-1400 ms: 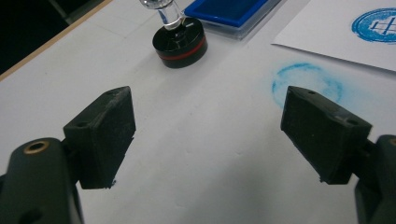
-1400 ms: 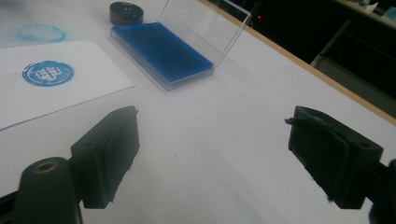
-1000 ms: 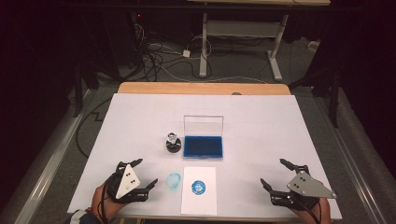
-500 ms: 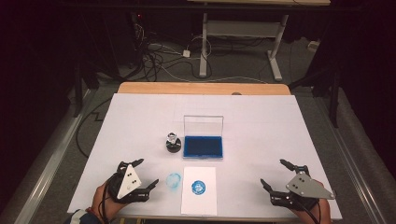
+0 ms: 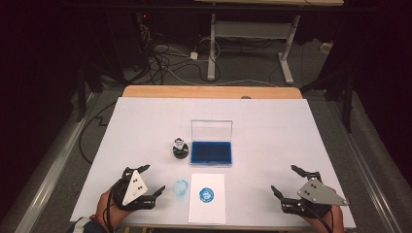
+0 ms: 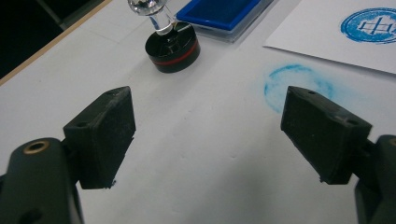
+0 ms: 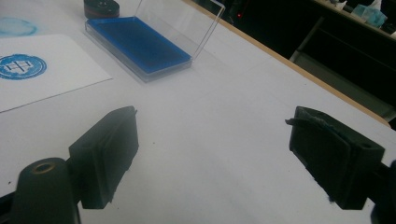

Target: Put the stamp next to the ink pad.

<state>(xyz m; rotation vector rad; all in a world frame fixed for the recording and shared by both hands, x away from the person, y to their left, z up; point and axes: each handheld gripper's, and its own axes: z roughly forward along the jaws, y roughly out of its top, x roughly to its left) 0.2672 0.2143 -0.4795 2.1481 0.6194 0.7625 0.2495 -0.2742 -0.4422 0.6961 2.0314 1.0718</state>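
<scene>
A round black stamp point(image 5: 180, 148) with a clear knob stands upright on the white table, just left of an open blue ink pad point(image 5: 211, 152) with its clear lid raised. A white sheet point(image 5: 207, 197) bearing a round blue print lies near the front edge. A faint blue print point(image 5: 180, 187) marks the table beside it. My left gripper point(image 5: 145, 182) rests open at the front left, nothing between its jaws. In the left gripper view the stamp point(image 6: 172, 44) stands ahead of that gripper point(image 6: 208, 135). My right gripper point(image 5: 290, 182) stays open and empty at the front right point(image 7: 224, 156).
The white table cover point(image 5: 272, 131) ends in a wooden edge point(image 5: 209, 91) at the back. Beyond it are cables and desk legs on a dark floor. In the right gripper view, the ink pad point(image 7: 135, 44) and printed sheet point(image 7: 42, 74) lie to the left.
</scene>
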